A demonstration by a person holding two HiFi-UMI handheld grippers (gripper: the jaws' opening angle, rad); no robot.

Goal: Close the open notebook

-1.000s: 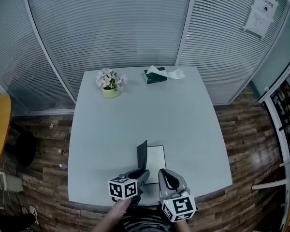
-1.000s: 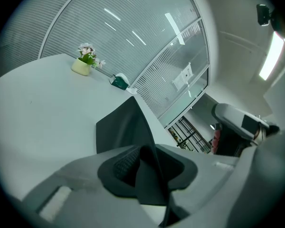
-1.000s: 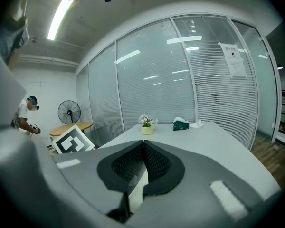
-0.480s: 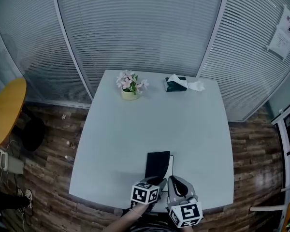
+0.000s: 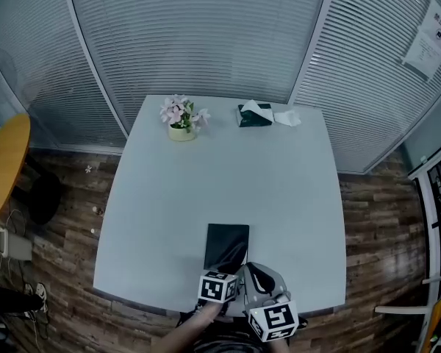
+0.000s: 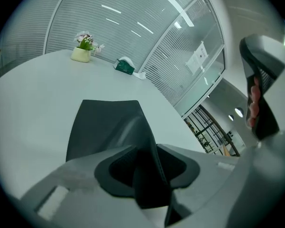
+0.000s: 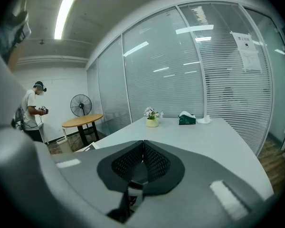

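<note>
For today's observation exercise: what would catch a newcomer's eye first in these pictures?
The dark notebook, cover down, near the pale table's front edge; its cover edge is between the jaws of the left gripper, which have just been opening. Next, the pink flowers in a pot and the green tissue box at the far edge.

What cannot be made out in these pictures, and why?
- Head view: the near edge of the notebook is covered by the left tongs, which have just been opening with the cover between them.
- Head view: the print on the wall notice is too small to read.
- Right gripper view: the body of the shut right tongs hides the near part of the table.
</note>
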